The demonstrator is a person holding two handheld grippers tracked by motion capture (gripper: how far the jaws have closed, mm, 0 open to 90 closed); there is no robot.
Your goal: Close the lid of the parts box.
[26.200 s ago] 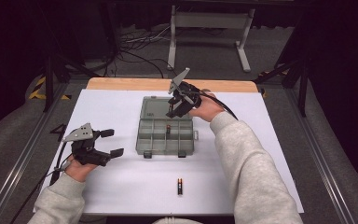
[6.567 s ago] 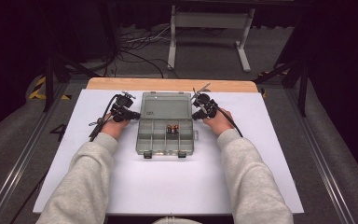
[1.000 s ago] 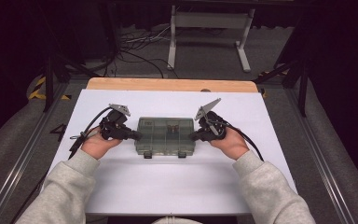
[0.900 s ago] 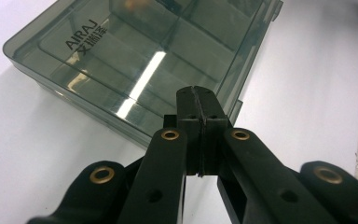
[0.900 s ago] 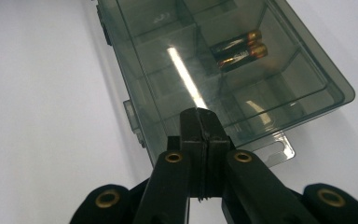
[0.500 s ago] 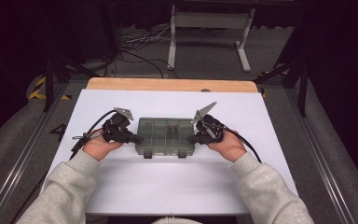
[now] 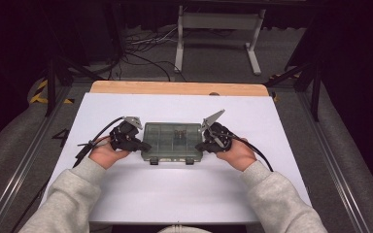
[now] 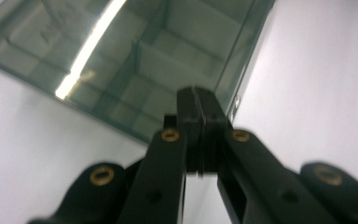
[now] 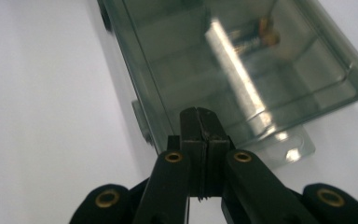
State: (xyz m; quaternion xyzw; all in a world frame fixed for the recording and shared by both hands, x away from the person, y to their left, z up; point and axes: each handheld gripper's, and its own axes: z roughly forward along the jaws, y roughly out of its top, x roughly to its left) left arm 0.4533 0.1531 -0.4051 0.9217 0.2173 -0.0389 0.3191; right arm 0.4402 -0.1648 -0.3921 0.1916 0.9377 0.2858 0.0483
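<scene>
box: clear grey compartment box (image 7: 171, 141), lid closed, mid desk (image 7: 184, 199) | left gripper (image 7: 137, 144): at box's left end, fingers (image 8: 189, 116) pressed together, holding nothing | right gripper (image 7: 204, 144): at box's right end, fingers (image 9: 200, 126) together, holding nothing | battery (image 9: 253, 39): inside box, middle compartment

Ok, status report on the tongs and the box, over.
Left tongs shut, right tongs shut, one at each end of the closed compartment box. Battery inside. Nothing in the way.
</scene>
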